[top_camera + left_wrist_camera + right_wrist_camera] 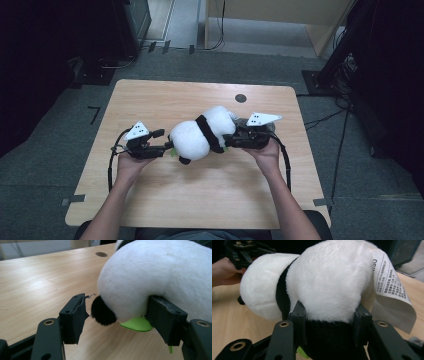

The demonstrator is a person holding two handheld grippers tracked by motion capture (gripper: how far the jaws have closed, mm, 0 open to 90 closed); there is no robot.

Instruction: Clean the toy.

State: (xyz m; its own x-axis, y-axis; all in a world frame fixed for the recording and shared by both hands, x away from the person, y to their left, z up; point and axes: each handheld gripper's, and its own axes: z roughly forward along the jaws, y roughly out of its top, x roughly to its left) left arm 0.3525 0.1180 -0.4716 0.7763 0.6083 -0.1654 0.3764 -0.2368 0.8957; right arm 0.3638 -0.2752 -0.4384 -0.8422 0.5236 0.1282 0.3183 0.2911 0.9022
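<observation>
A white and black plush panda (200,135) lies across the middle of the wooden table (200,200), held up between both grippers. My right gripper (227,140) grips it from the right; in the right gripper view both jaws press into the panda's (324,285) white and black body, so the right gripper (329,320) is shut on it. My left gripper (167,146) is at its left end. In the left gripper view the panda (160,272) sits between the jaws of the left gripper (117,315): the right jaw touches the white fur, while the left jaw stands just clear of a black ear (102,312). A green felt piece (136,323) pokes out underneath.
A paper care label (392,290) hangs off the panda on the right. A round dark hole (240,98) marks the table's far side. Cables (112,165) trail from both grippers. Dark equipment and stands surround the table on grey carpet.
</observation>
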